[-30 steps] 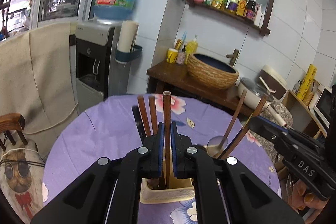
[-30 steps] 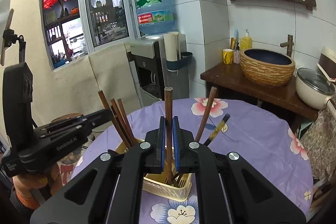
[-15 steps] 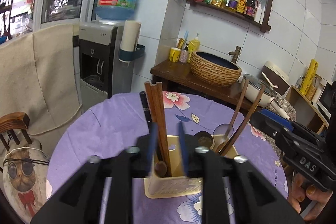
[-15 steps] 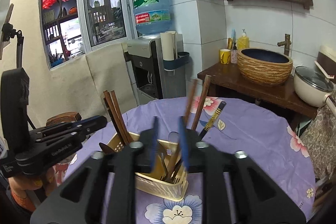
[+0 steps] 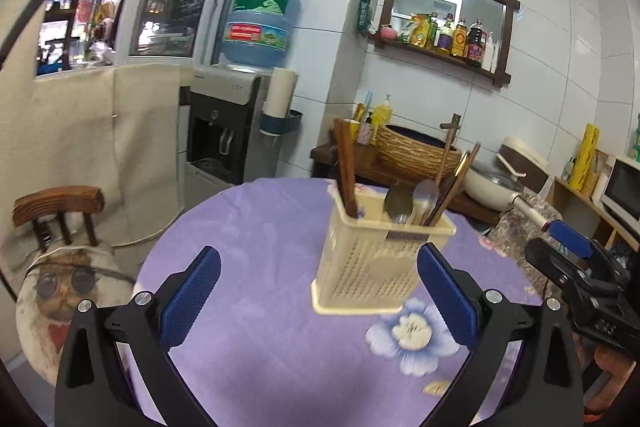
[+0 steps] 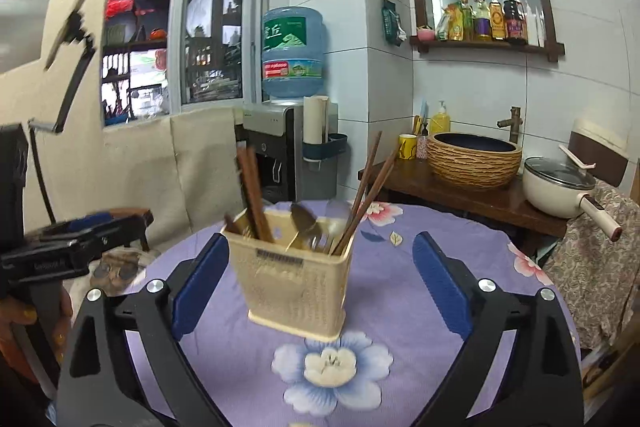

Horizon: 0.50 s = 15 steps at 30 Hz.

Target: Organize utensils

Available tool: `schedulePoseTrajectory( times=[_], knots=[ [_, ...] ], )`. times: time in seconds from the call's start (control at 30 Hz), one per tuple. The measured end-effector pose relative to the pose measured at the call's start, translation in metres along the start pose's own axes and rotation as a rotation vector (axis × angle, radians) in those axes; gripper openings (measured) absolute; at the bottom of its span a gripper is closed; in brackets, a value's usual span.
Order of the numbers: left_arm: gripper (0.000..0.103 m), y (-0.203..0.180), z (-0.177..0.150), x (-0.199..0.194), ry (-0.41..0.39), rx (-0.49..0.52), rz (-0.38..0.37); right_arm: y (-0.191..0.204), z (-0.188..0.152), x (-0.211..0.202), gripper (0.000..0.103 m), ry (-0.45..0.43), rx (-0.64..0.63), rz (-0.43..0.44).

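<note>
Both tongs — left [image 5: 318,293], right [image 6: 316,283] — gape empty above the purple floral tablecloth [image 5: 256,227] in a white-tiled kitchen.

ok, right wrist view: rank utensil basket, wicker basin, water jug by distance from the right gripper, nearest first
1. Utensil basket: on the table, between the open right gripper's fingers.
2. Wicker basin: on the wooden counter beyond the table, right.
3. Water jug: on the dispenser by the back wall, left of centre.
</note>
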<state>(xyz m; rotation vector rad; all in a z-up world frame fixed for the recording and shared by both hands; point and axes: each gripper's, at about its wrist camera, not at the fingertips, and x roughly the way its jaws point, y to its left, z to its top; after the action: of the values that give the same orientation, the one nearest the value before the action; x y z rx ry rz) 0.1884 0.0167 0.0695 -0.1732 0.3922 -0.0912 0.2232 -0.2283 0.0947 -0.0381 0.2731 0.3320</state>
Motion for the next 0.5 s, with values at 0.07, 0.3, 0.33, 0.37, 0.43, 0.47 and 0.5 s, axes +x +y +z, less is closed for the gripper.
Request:
schedulePoseTrajectory(
  times=[0.07,0.3,0.33,0.37,0.43,0.47,0.5],
  knots=[
    [0.097,0.003,-0.023,-0.015,-0.009,-0.005,0.038,0.014,-0.026,-0.02,0.097,-0.013,-0.021,0.005],
    [0.097,0.015,-0.093,-0.067,-0.011,-0.064,0.049,0.044,-0.106,-0.077,0.097,0.019,-0.018,0.022],
    [0.097,0.014,-0.095,-0.071,-0.01,-0.06,0.048,0.047,-0.114,-0.086,0.097,0.026,-0.016,0.023],
    [0.097,0.012,-0.099,-0.078,-0.014,-0.04,0.049,0.048,-0.118,-0.091,0.097,0.03,-0.013,0.022],
    [0.097,0.008,-0.104,-0.09,-0.026,0.003,0.052,0.049,-0.124,-0.107,0.097,0.031,-0.002,0.024],
    [0.097,0.007,-0.106,-0.096,-0.033,0.022,0.05,0.048,-0.126,-0.115,0.097,0.024,0.006,0.017],
    [0.097,0.005,-0.108,-0.104,-0.045,0.04,0.054,0.047,-0.127,-0.125,0.097,0.013,0.018,0.011]
  ],
)
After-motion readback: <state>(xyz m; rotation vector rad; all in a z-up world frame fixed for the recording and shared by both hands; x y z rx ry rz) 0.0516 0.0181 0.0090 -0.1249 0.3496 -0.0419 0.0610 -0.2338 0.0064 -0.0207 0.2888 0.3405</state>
